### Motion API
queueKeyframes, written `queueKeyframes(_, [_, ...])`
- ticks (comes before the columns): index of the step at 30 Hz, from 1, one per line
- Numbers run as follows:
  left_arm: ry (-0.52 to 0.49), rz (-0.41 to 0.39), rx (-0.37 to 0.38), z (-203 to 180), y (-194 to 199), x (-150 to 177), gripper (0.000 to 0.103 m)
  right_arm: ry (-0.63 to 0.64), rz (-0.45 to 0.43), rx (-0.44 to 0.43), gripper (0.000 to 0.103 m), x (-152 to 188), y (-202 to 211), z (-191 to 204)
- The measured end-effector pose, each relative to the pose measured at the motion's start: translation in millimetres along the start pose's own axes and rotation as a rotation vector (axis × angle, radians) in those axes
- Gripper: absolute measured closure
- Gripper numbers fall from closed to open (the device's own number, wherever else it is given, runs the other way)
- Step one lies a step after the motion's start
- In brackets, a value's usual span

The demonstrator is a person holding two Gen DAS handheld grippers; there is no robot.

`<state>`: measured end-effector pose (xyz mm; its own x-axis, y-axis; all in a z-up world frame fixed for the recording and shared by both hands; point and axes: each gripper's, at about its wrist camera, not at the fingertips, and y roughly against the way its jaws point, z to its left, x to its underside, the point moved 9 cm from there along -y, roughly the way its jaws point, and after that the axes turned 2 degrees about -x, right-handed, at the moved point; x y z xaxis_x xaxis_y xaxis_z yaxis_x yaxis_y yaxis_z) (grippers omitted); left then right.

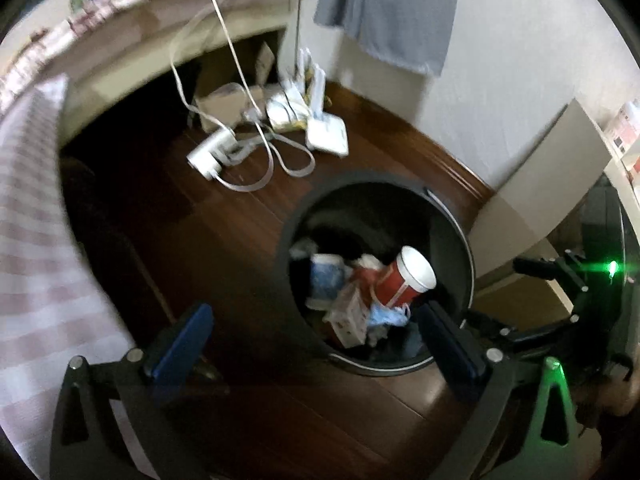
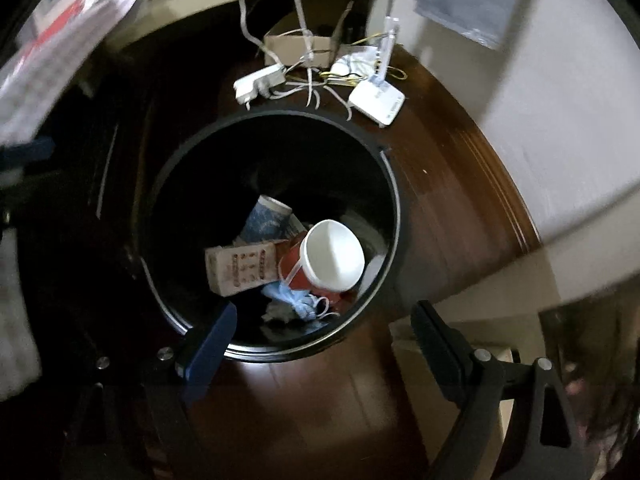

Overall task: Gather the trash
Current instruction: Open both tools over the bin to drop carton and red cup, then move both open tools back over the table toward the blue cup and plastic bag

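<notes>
A round black trash bin [image 1: 466,240] [image 2: 280,114] stands on the dark wooden floor. Inside lie a red paper cup [image 1: 396,284] [image 2: 332,252] with a white interior, a blue patterned cup [image 1: 326,280] [image 2: 266,220], a brown carton [image 1: 350,316] [image 2: 240,270] and a blue face mask [image 1: 388,316] [image 2: 296,300]. My left gripper [image 1: 316,340] hangs open above the bin's near-left rim, nothing between its fingers. My right gripper [image 2: 324,344] is open over the bin's near rim, also empty.
Behind the bin lie a white power strip [image 1: 212,152] [image 2: 260,82], tangled cables, a white router [image 1: 326,134] [image 2: 376,102] and a cardboard box [image 2: 300,46]. A grey cloth [image 1: 392,8] hangs on the wall. A checked cloth [image 1: 36,240] drapes at left; a beige cabinet [image 1: 540,184] stands right.
</notes>
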<state>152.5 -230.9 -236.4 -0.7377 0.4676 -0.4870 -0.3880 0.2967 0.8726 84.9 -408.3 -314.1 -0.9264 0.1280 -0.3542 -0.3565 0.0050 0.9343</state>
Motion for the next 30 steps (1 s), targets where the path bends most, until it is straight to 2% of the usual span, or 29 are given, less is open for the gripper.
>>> queueKeyframes(1, [0.005,-0.02,-0.012,3.5,4.6,-4.9,0.0,-0.02,-0.012,-0.005,0.005,-4.4,8.4,1.3])
queueKeyframes(4, [0.045,-0.091,-0.026,14.9,33.3,-15.7,0.0,-0.066,-0.039,-0.008,0.0,-18.2,27.8,5.1])
queueKeyframes(11, [0.108,-0.2,-0.064,48.4,77.2,-36.0,0.0,-0.074,-0.134,-0.007,0.0,-61.2,75.5,29.7])
queueKeyframes(16, [0.145,-0.241,-0.1,75.8,93.8,-37.9,0.0,-0.063,-0.214,-0.059,0.0,-89.2,103.7,61.7])
queueKeyframes(21, [0.197,-0.272,-0.142,110.9,115.7,-31.5,0.0,-0.011,-0.238,-0.13,0.0,-105.2,120.5,105.6])
queueKeyframes(30, [0.299,-0.334,-0.228,183.9,162.1,-10.0,0.0,0.176,-0.322,-0.19,0.0,-131.1,165.6,200.0])
